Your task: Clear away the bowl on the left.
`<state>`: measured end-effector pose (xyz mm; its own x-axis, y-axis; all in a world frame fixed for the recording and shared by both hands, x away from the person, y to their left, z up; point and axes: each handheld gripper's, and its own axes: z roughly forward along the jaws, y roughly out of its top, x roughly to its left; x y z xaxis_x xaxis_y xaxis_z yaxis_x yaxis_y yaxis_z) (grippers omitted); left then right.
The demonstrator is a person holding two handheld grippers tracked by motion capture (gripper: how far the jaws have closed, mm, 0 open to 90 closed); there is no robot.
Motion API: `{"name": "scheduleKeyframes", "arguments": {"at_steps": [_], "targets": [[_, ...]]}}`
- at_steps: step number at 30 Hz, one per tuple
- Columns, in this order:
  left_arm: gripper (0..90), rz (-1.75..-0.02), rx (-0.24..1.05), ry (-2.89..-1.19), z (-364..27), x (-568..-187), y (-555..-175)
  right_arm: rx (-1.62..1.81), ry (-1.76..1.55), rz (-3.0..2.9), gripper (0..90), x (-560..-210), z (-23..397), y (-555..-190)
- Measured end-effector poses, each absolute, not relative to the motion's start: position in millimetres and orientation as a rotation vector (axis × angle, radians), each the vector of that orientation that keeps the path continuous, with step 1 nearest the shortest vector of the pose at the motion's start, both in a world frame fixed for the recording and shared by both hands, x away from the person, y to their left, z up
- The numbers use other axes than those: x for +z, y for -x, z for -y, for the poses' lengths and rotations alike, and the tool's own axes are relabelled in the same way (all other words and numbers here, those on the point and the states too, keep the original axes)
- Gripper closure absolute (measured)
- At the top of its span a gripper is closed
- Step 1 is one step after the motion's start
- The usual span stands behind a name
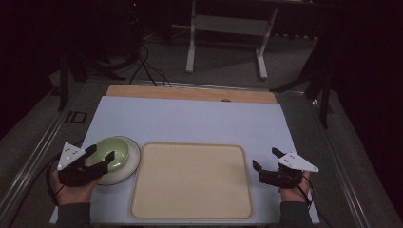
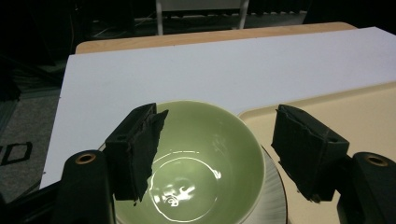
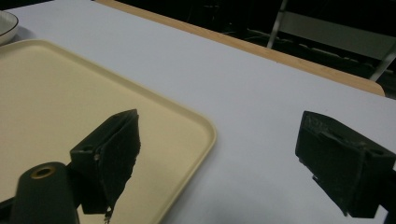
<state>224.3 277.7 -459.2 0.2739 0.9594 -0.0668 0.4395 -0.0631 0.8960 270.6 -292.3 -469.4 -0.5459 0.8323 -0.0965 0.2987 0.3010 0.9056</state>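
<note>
We have the green bowl (image 1: 112,151) sitting in a white plate (image 1: 129,167) at the near left of the table (image 1: 199,121), just beside the left edge of the cream tray (image 1: 191,181). Our left tongs (image 1: 100,156) hang over the bowl's near rim with the jaws spread wide; in the left gripper view one jaw stands over the inside of the bowl (image 2: 205,163) and the other outside its wall, above the plate (image 2: 273,196) and the tray (image 2: 355,116), and neither pad presses on anything. Our right tongs (image 1: 267,159) wait open and empty at the tray's right edge, well apart from the bowl. We judge the bowl to be glazed ceramic: stiff, fairly heavy for its size, smooth and slippery under the pads, and liable to chip or break if dropped. The rim wall is the natural hold, one jaw inside and one outside, closed firmly. The plate beneath looks loose, so it may shift or rattle as we lift.
</note>
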Motion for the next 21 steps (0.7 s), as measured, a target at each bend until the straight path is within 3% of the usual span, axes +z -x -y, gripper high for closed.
{"name": "scheduleKeyframes", "arguments": {"at_steps": [21], "targets": [[35.8,-1.383,0.761,-1.579,-303.3,-457.8,-226.2,1.2,-0.974,-1.997,13.3,-468.5,290.3,-269.4]]}}
